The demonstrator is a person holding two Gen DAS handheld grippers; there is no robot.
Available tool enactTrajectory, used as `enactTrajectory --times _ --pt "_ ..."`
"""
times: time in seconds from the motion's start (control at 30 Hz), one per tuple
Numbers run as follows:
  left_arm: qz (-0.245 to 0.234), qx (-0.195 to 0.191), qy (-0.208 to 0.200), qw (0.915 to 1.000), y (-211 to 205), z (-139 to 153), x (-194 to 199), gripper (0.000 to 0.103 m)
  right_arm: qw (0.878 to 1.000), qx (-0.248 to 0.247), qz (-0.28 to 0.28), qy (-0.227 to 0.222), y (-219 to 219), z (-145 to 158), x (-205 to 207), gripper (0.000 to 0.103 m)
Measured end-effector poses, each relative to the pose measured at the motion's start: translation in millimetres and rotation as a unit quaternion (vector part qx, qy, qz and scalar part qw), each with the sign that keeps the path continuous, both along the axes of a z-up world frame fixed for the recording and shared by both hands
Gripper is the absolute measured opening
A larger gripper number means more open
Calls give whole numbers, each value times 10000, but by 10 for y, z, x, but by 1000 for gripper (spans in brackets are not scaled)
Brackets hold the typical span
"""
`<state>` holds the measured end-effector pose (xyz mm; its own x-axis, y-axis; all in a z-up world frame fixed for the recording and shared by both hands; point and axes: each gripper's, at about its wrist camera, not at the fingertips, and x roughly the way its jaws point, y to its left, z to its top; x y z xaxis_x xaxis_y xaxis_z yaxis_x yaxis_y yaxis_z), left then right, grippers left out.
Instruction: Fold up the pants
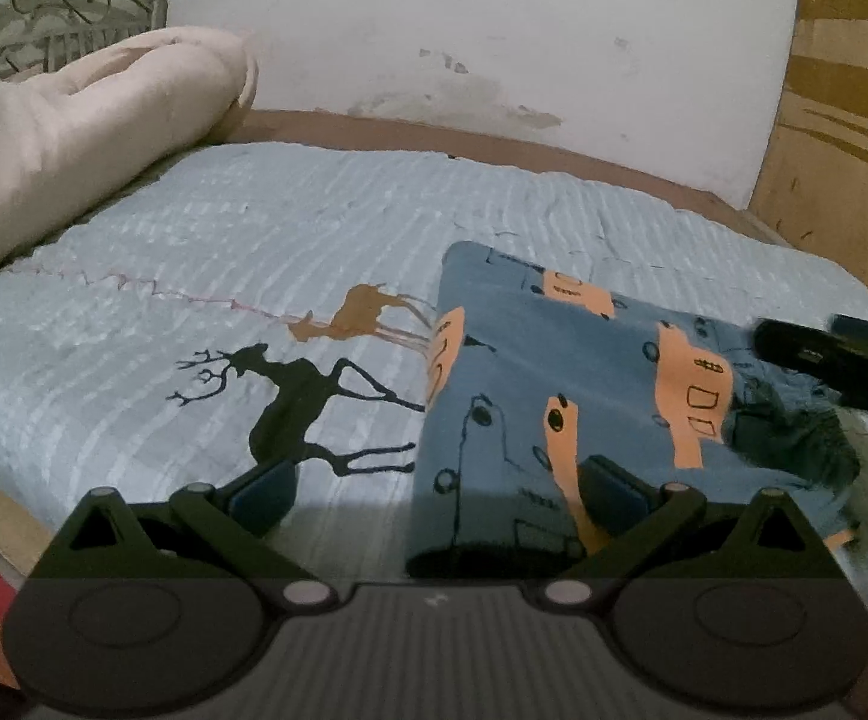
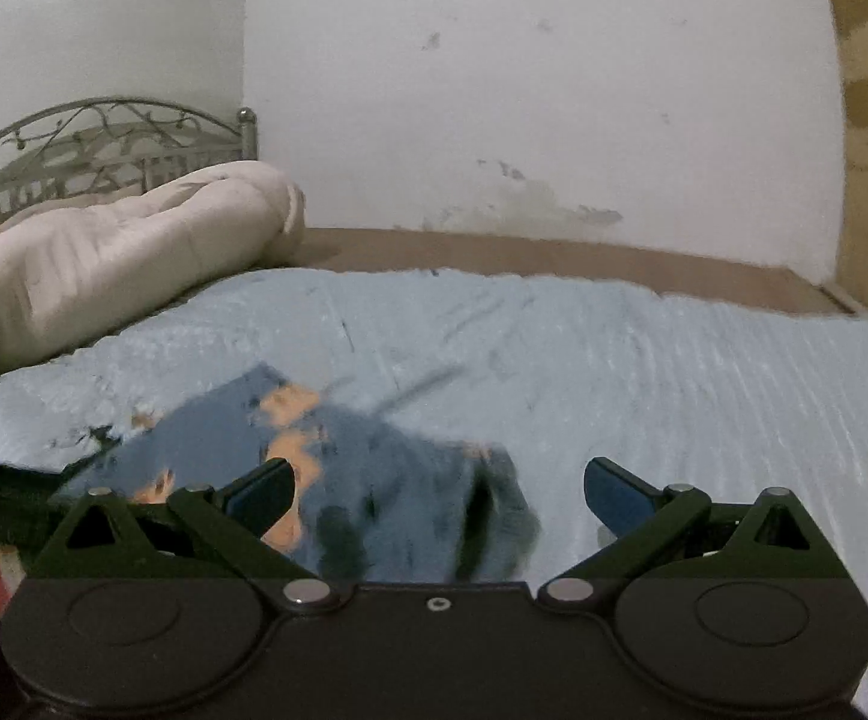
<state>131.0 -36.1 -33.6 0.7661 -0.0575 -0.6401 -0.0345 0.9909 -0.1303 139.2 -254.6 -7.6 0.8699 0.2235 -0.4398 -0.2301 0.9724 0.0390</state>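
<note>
The folded blue pants (image 1: 560, 396) are lying on the light-blue bed (image 1: 206, 276), and both the left hand-held gripper (image 1: 434, 498) and right hand-held gripper (image 2: 437, 495) are hovering spread wide above them, gripping nothing.

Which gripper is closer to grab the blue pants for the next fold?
Probably the left gripper: its open fingers sit right over the near edge of the pants. The right gripper view is blurred.
</note>
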Motion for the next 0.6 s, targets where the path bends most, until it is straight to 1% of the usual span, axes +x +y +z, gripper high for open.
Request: enactTrajectory --times 0.07,0.13,0.23,0.3,0.33,0.43,0.5,0.53,0.6 --pt "-28 -51 15 10000 26 3 -6 102 9997 -179 -53 123 81 -11 238 102" --pt "-43 -62 12 10000 34 -1 -10 102 9988 -264 -246 343 110 -74 442 102" --pt "-54 -21 -6 10000 23 -10 -11 102 9943 -495 -564 763 67 -274 660 102" --pt "-58 -12 -17 10000 29 -10 -9 102 9937 -244 -560 937 -23 -357 708 102" --pt "-54 -27 -18 10000 31 -13 -9 102 9939 -116 -565 937 -65 -351 695 102" --pt "-36 -30 -20 10000 19 -22 -7 102 9970 176 -524 534 -135 -216 500 102" --pt "-38 -6 -29 10000 11 -21 -15 102 9980 258 -387 435 -92 -169 393 102" --pt "-44 -8 -27 10000 12 -19 -19 102 9986 161 -245 437 -30 -174 354 102" --pt "-41 -10 -23 10000 6 -19 -18 102 9984 -212 -117 508 117 -255 343 102"
